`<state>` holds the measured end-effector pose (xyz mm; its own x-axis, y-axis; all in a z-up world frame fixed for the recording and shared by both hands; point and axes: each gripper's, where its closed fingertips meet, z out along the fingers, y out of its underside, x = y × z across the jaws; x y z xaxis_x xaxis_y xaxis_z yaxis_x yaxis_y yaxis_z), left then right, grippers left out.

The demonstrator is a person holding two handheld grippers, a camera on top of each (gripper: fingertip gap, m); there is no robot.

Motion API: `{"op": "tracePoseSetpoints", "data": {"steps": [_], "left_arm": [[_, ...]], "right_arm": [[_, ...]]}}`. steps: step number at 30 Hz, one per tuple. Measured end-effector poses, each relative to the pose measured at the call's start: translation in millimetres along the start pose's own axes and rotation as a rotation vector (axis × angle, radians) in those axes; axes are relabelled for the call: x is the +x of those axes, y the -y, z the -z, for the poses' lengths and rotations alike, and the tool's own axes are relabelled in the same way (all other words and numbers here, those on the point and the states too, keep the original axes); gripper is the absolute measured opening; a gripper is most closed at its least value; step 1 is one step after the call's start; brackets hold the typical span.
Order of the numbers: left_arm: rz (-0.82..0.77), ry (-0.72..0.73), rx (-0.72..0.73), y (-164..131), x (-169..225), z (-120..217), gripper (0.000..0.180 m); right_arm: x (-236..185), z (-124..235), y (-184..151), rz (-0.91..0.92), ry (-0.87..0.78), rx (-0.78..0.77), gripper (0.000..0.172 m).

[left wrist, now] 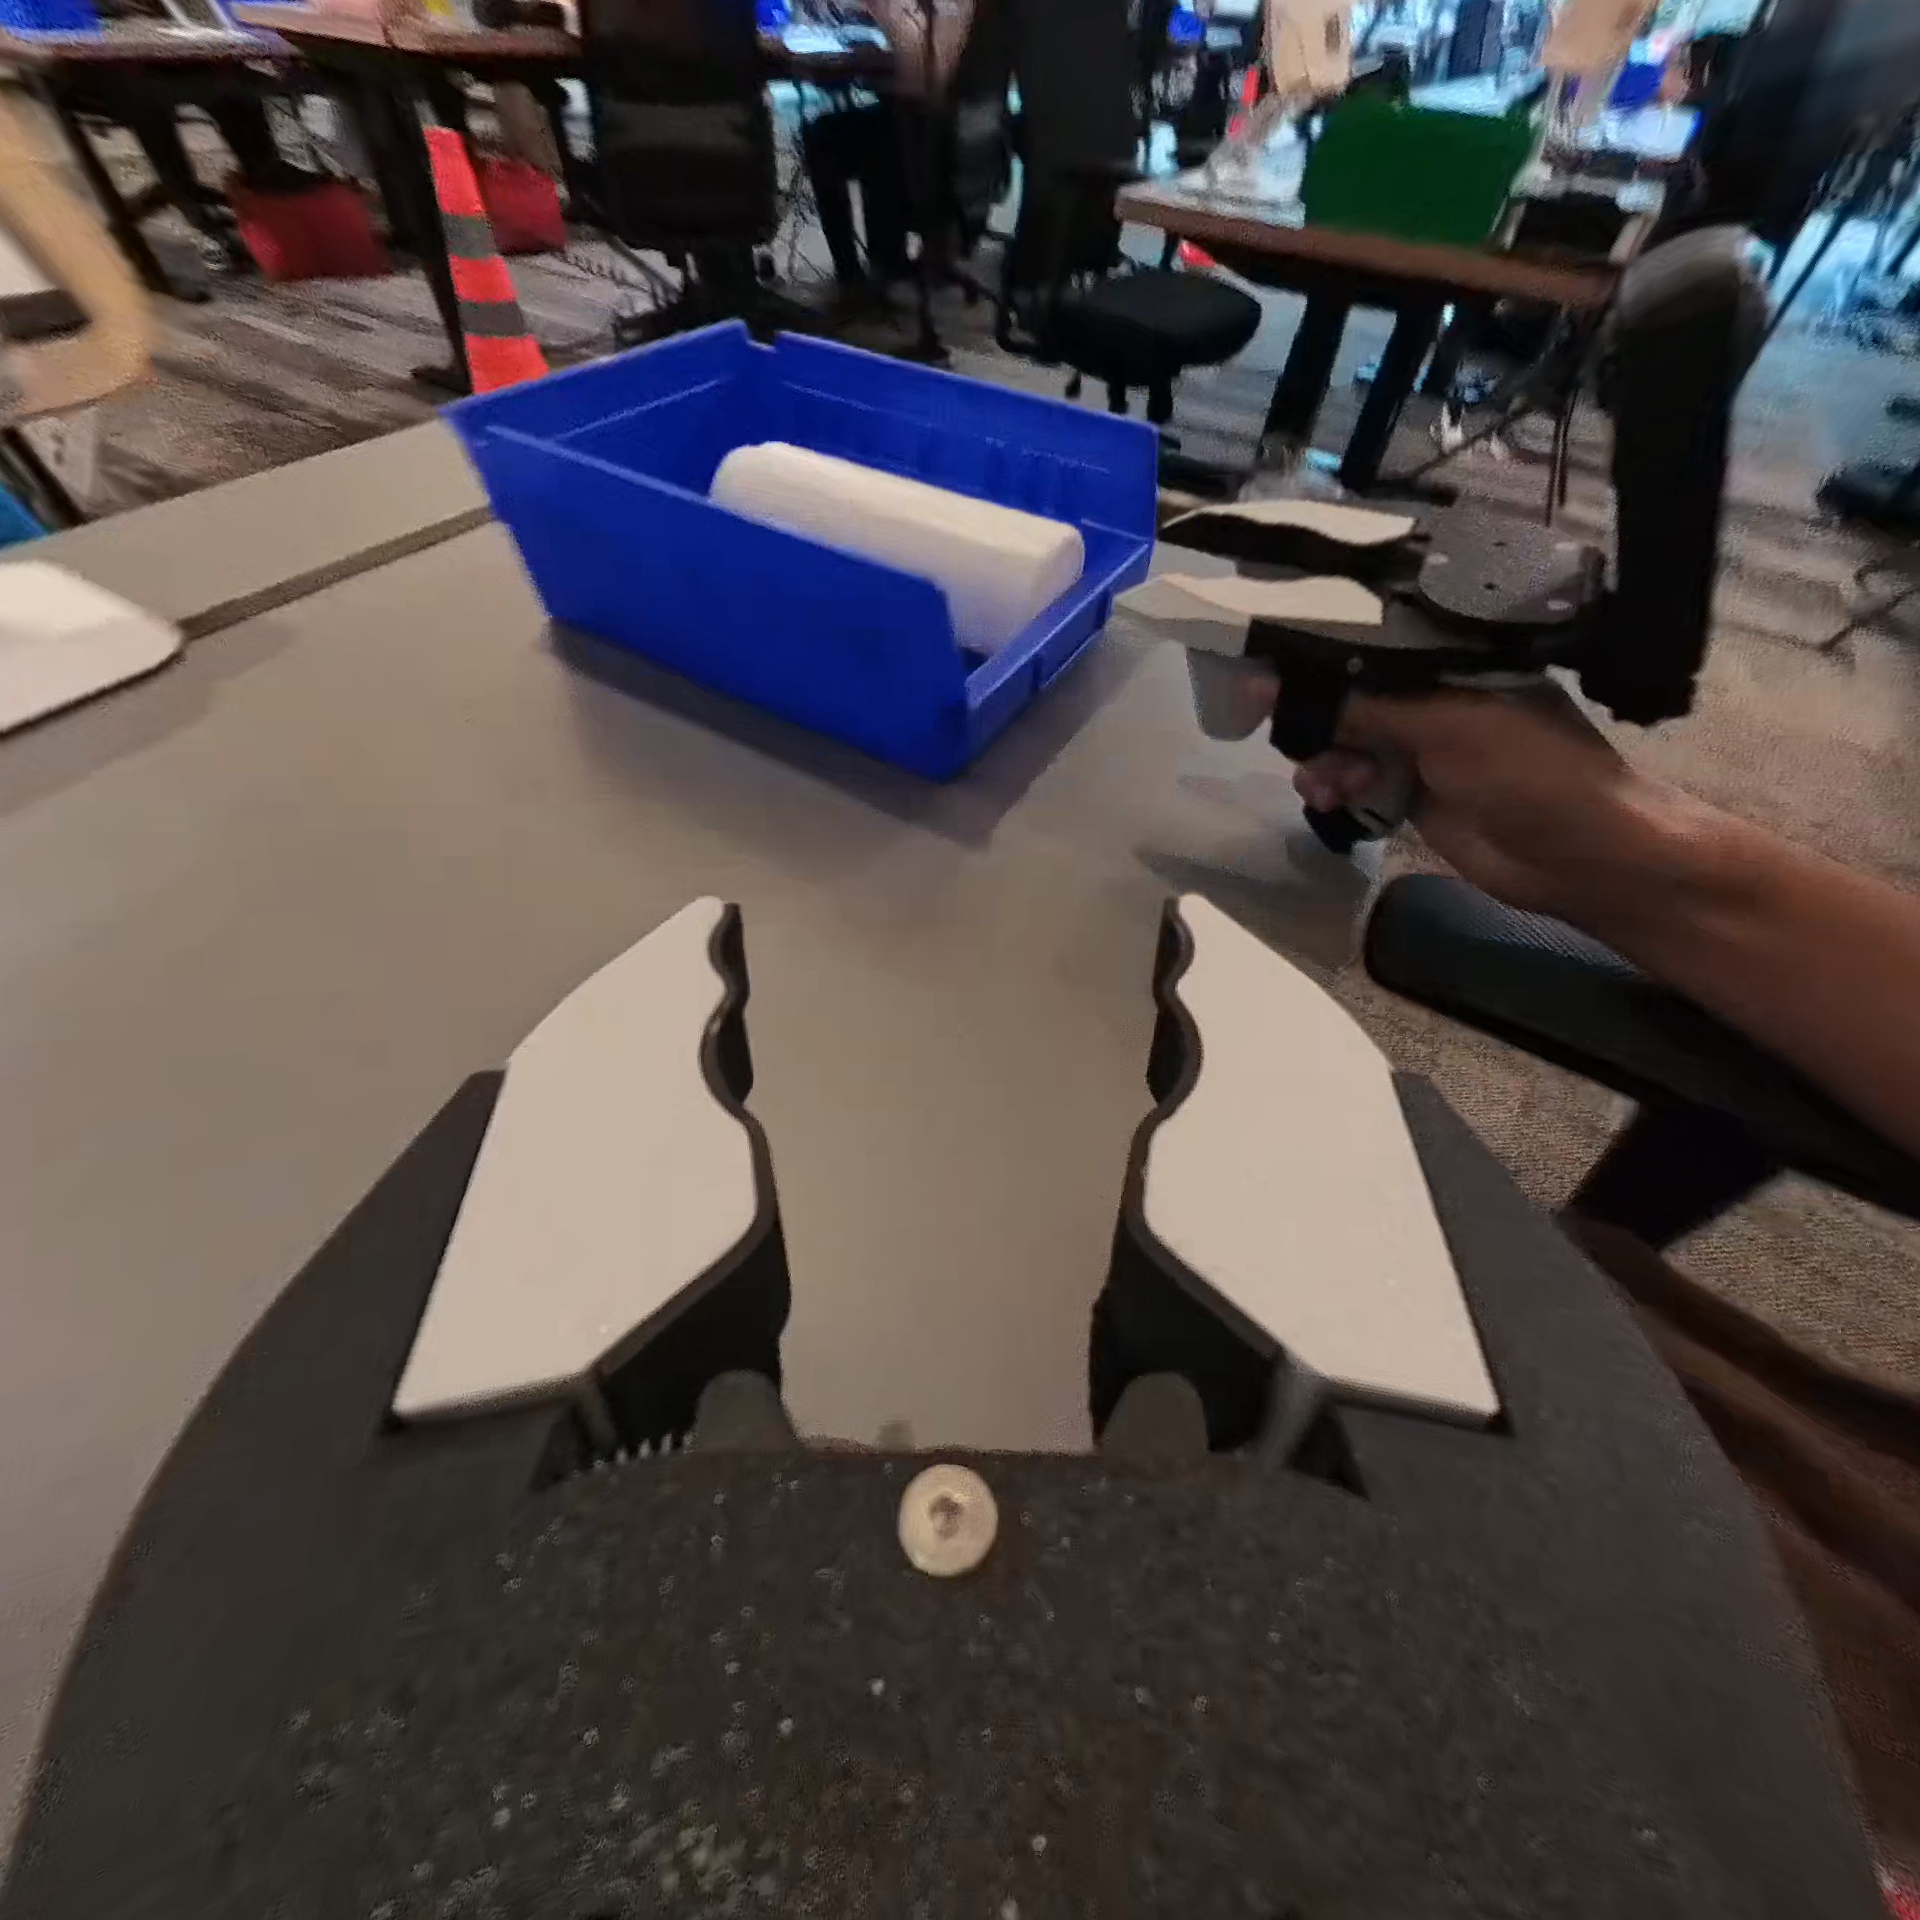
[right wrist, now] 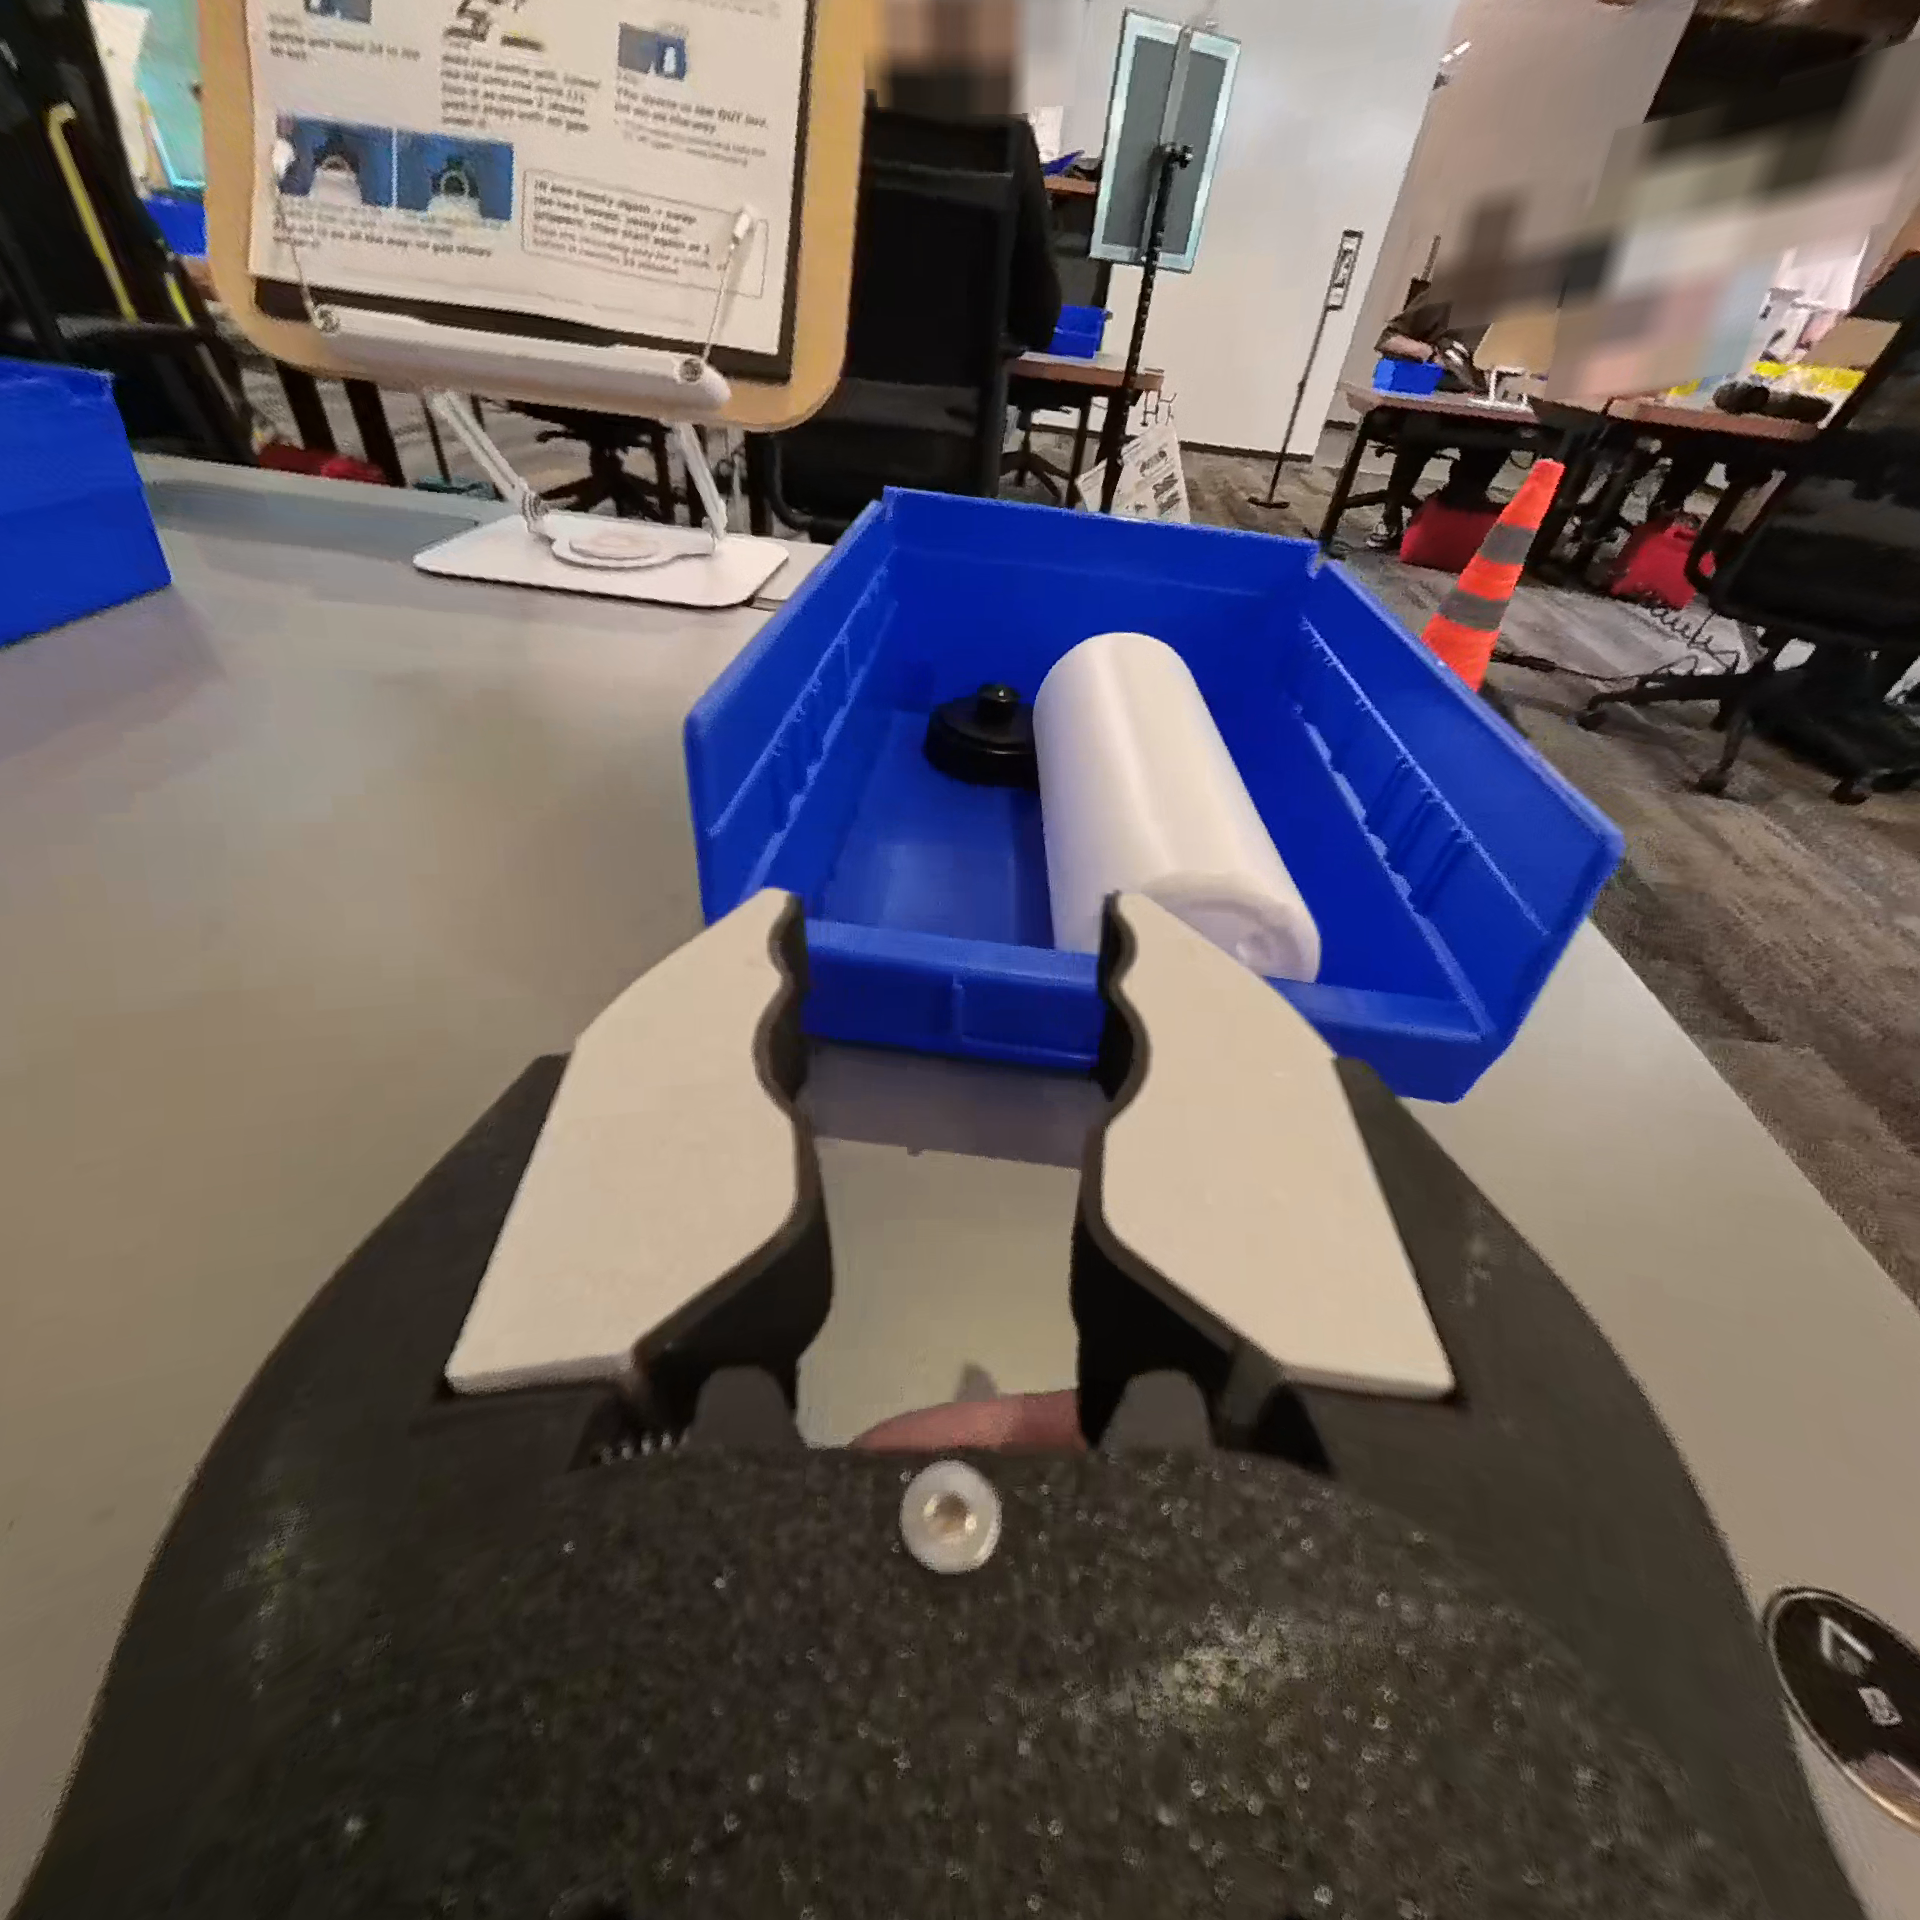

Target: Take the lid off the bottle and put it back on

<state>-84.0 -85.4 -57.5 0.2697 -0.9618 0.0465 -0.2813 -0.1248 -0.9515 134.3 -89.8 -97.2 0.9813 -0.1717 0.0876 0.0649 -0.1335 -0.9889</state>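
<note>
Bottle beyond right gripper

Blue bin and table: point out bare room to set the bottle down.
Bare grey table lies between the blue bin and the left tongs. Inside the bin, floor is free beside the white bottle; the far end holds the black lid.

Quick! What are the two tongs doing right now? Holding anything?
Left tongs: open, holding nothing, over the grey table.
Right tongs: open, holding nothing, in front of the blue bin.
</note>
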Motion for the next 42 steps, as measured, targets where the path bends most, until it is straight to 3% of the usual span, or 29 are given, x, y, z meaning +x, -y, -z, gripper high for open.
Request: {"op": "tracePoseSetpoints", "data": {"steps": [2,7,11,13,15,17,20,24,27,29,31,35,37,39,42], "left_arm": [[0.002,0.01,-0.02,12,4,-55,0.074],[0.14,0.14,-0.13,7,-18,-179,0.086],[0.22,0.259,-0.143,5,-44,-223,0.085],[0.248,0.265,-0.167,2,-46,-230,0.072],[0.233,0.381,-0.157,2,-58,-220,0.029],[0.185,0.514,-0.149,-2,-73,-204,0.012],[0.236,0.54,-0.141,-8,-76,-186,0.005],[0.254,0.529,-0.141,-14,-68,-168,0.005],[0.248,0.55,-0.13,-18,-67,-154,0.005],[0.285,0.558,-0.113,-20,-70,-147,0.005],[0.315,0.558,-0.106,-22,-75,-141,0.005],[0.339,0.561,-0.089,-25,-78,-130,0.004],[0.329,0.571,-0.084,-27,-78,-124,0.005],[0.329,0.584,-0.083,-29,-79,-114,0.005],[0.313,0.618,-0.086,-32,-83,-92,0.004]], "right_arm": [[8,-1,-3,-0.028,-0.017,-0.014,0.055],[22,0,-4,-0.182,0.002,0.002,0.055],[28,-1,-8,-0.287,0.016,-0.001,0.053],[30,-1,-11,-0.314,0.015,-0.019,0.053],[35,-1,-13,-0.346,-0.013,-0.023,0.053],[39,-3,-16,-0.38,-0.043,-0.039,0.058],[36,-6,-21,-0.369,-0.053,-0.088,0.061],[31,-6,-21,-0.282,-0.115,-0.117,0.029],[28,-1,-6,-0.171,-0.159,-0.056,0.023],[21,7,19,-0.094,-0.16,0.057,0.047],[26,16,32,0.014,-0.24,0.102,0.047],[24,-3,-17,-0.033,-0.243,-0.148,0.055],[12,-9,-29,-0.101,-0.157,-0.214,0.039],[20,-5,-27,-0.164,-0.203,-0.221,0.004],[5,-9,-22,-0.216,-0.154,-0.203,0.003]]}}
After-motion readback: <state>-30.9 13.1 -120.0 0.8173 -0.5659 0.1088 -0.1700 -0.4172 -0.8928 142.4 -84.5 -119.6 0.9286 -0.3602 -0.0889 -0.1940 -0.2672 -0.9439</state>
